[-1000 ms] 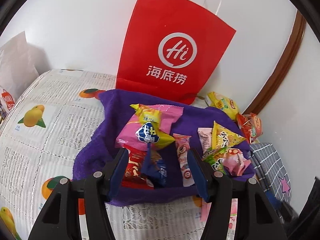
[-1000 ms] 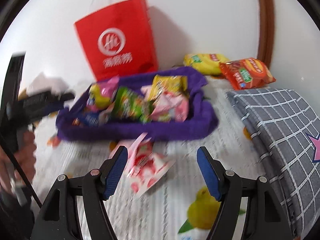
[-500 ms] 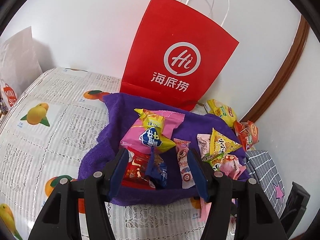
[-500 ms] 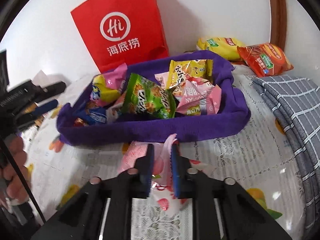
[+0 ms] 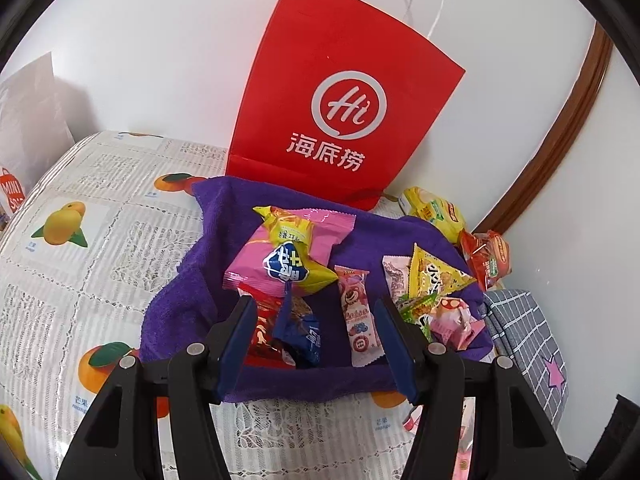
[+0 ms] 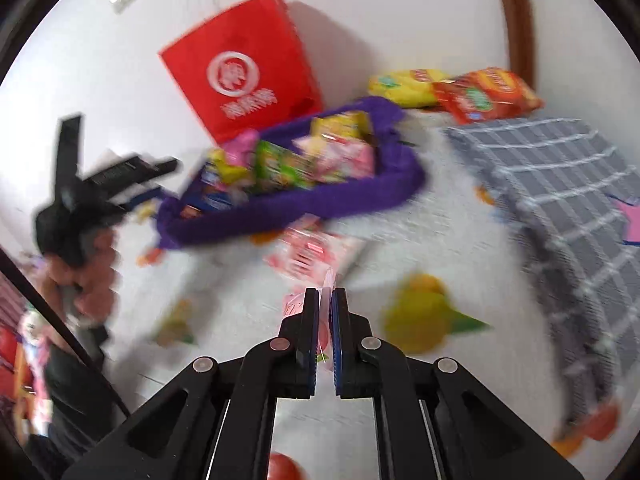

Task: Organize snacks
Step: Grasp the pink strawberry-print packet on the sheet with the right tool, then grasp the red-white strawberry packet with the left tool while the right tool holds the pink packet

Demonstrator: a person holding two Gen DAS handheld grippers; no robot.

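A purple cloth basket (image 5: 180, 292) holds several snack packets, among them a pink and yellow bag (image 5: 288, 252). My left gripper (image 5: 316, 324) is open and empty, its fingers over the basket's near rim. In the blurred right wrist view, my right gripper (image 6: 326, 300) is shut on the edge of a pink snack packet (image 6: 312, 252), which hangs in front of the basket (image 6: 320, 204) above the table.
A red paper bag (image 5: 340, 104) stands behind the basket against the wall. A yellow packet (image 5: 436, 212) and a red packet (image 5: 488, 260) lie at the back right. A grey checked cloth (image 6: 568, 200) lies to the right. The tablecloth has fruit prints.
My right gripper closed on the pink packet on the table and has pulled back and up with it. The left gripper has stayed open over the basket.
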